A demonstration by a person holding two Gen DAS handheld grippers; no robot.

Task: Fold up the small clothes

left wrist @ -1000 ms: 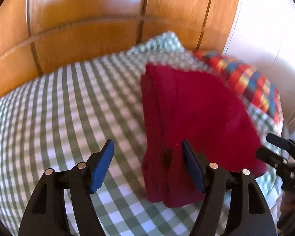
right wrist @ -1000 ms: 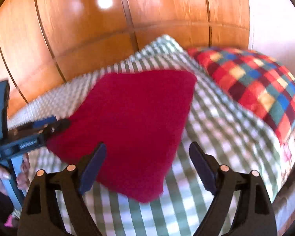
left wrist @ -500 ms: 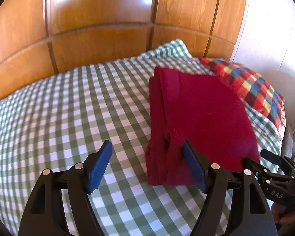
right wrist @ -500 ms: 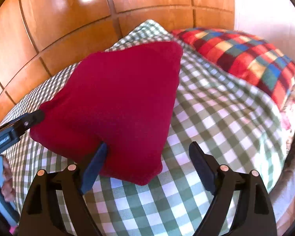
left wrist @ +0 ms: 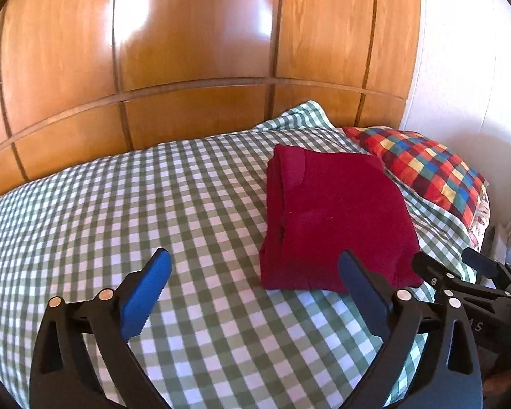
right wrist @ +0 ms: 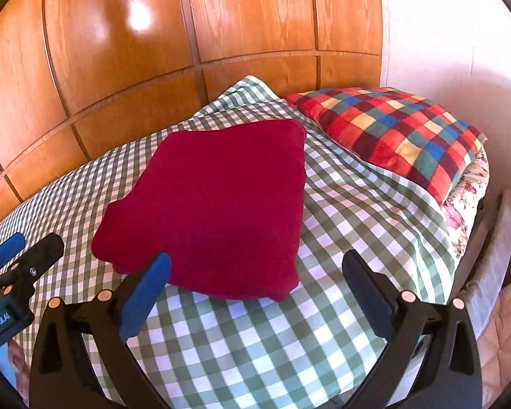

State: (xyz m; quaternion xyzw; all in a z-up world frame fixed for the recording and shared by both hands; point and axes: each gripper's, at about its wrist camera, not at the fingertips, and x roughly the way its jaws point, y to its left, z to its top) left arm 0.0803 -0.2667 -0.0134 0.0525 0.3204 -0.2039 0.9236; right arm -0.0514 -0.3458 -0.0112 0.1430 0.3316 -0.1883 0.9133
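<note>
Both grippers had pulled back from the red cloth (left wrist: 337,218) since the earlier frames, when the left one's right finger overlapped its near edge & the right one's left finger sat against it. Left gripper (left wrist: 255,293) had its jaws spread wide, holding nothing, hanging over the checked sheet (left wrist: 119,204). Right gripper (right wrist: 255,293) was likewise wide apart w/ nothing between its fingers, left pad (right wrist: 146,293) just overlapping the cloth's near edge in view; contact unclear. One red cloth, folded into a rough square, lay flat on the sheet near one plaid pillow (right wrist: 398,136), wood headboard (left wrist: 187,68) behind
</note>
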